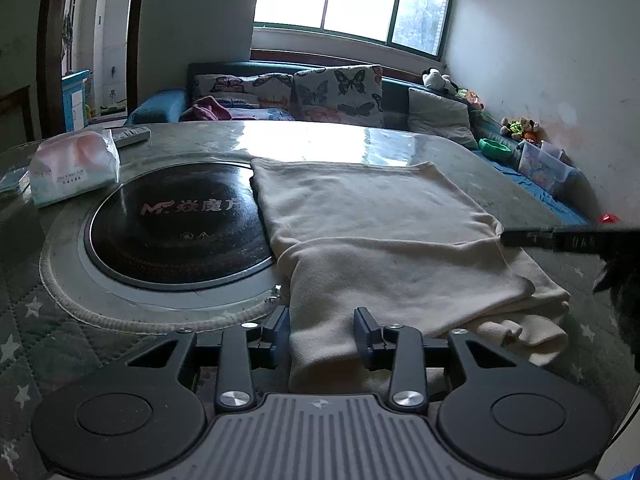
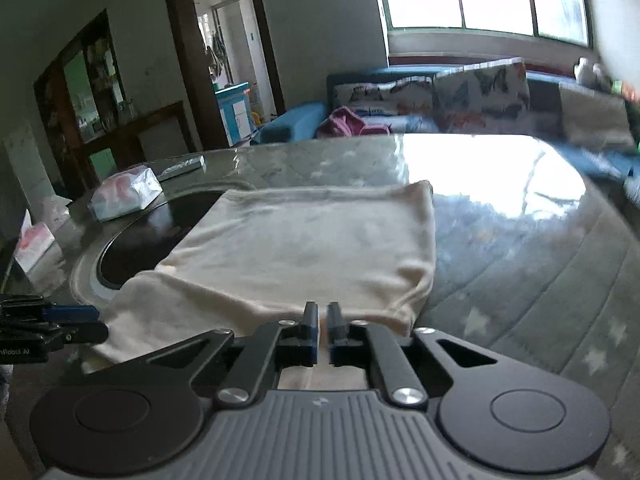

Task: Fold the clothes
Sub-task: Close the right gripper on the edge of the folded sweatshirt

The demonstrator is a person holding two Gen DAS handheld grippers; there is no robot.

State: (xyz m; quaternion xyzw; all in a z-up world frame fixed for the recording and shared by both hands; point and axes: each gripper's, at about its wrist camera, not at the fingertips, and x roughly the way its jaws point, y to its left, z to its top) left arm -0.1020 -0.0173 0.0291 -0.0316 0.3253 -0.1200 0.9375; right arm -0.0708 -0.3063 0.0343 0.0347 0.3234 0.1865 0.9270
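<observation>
The cream garment (image 1: 380, 216) lies partly folded on the surface, its near hem at six o'clock pinched by the right tongs (image 2: 323, 312), with the left tongs (image 1: 322, 316) narrowly apart astride it, further folds remaining.

the cream knitted garment (image 1: 384, 240) hides the 3 o'clock side of the round black glass cooktop (image 1: 176, 232), and its near hem slips under the left gripper (image 1: 322, 328) at 6 o'clock. the right wrist view blurs the butterfly-print sofa cushions (image 2: 480, 92), and its frame edge at 9 o'clock cuts off a white and pink tissue pack (image 2: 34, 244).
</observation>
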